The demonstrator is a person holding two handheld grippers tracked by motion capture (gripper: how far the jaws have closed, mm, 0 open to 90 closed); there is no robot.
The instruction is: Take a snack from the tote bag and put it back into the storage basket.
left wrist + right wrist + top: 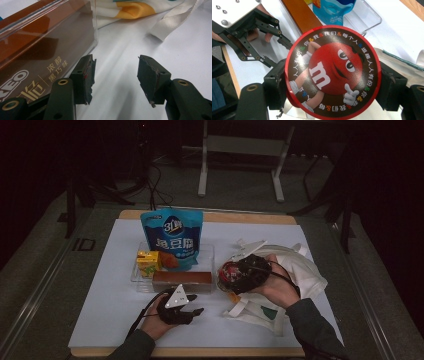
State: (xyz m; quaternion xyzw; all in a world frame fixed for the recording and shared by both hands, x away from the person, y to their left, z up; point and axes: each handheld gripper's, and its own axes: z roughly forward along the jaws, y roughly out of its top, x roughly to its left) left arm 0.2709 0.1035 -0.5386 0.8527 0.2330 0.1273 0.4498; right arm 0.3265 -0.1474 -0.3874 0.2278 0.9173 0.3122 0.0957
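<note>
Right gripper [332, 82] had the round red candy tin [332, 71] clamped between its jaws, right over the white tote bag [300, 270]. Left gripper [116, 77] sat wide open and empty, with the brown box [45, 50] just to its left.

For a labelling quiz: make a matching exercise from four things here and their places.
Things:
1. round red tin
2. blue snack pouch
3. brown box
4. left tool

Places:
A. open, beside the brown box
B. front of the clear tray
C. upright at the tray's back
D. clamped in the right tool

Pairs: 1-D, 2-C, 3-B, 4-A
</note>
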